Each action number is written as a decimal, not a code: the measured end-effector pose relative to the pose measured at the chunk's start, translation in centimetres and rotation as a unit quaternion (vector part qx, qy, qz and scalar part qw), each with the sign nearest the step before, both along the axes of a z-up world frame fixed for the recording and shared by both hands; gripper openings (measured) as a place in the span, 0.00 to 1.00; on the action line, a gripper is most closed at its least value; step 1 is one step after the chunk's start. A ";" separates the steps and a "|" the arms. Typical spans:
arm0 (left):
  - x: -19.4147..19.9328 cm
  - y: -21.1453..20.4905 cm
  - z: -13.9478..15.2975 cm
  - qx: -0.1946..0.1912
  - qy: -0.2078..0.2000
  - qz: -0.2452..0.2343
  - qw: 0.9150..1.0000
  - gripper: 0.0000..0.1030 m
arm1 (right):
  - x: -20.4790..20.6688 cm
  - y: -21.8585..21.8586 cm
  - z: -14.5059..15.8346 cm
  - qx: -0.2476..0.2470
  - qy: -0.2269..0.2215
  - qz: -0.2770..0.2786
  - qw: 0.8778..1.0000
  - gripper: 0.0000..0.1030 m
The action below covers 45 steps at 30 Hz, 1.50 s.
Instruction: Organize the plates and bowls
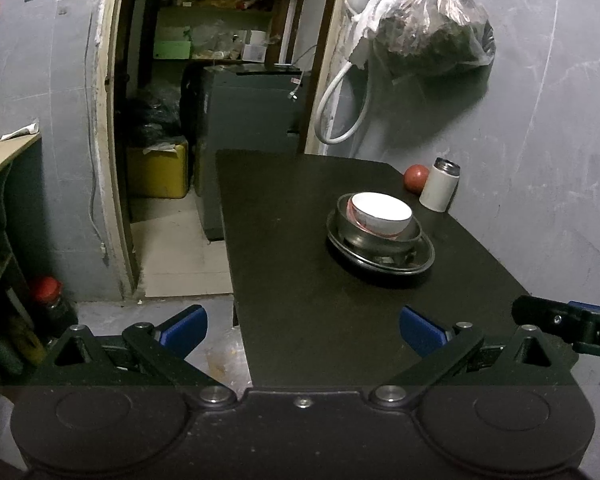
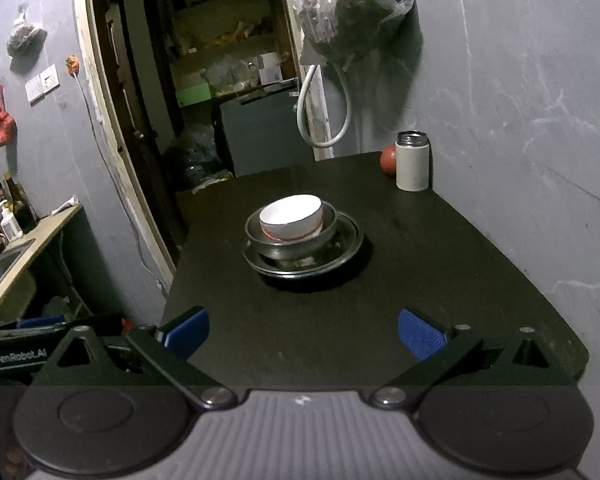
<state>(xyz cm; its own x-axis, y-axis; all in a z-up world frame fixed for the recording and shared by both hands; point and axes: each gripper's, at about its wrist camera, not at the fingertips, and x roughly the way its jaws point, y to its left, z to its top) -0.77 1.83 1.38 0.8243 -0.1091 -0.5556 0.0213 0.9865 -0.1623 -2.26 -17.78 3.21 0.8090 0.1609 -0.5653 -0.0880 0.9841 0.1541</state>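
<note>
Steel and white china are seen already stacked near the middle of the dark table (image 2: 440,264): a white bowl (image 2: 291,217) is nested, slightly tilted, in a metal bowl (image 2: 320,236), which is set on a metal plate (image 2: 350,240). Little appears left to be done. The left gripper (image 1: 303,330) and right gripper (image 2: 303,334) are held wide apart and empty, short of the stack. A flask (image 2: 412,161) is stood beyond it.

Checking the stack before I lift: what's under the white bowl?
The white bowl sits tilted inside a metal bowl, which rests on a metal plate. The bowls' contact and bottoms are hidden.
</note>
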 end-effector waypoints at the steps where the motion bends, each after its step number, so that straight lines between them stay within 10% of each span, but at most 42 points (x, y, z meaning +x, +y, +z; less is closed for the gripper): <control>1: 0.0 0.0 0.0 0.001 0.000 0.000 1.000 0.99 | -0.1 0.0 -0.1 -0.001 0.002 -0.001 1.000 1.00; 45: 0.6 -0.4 -1.2 0.010 0.009 -0.013 1.000 0.99 | 0.7 -0.9 -1.4 -0.002 0.027 -0.003 1.000 1.00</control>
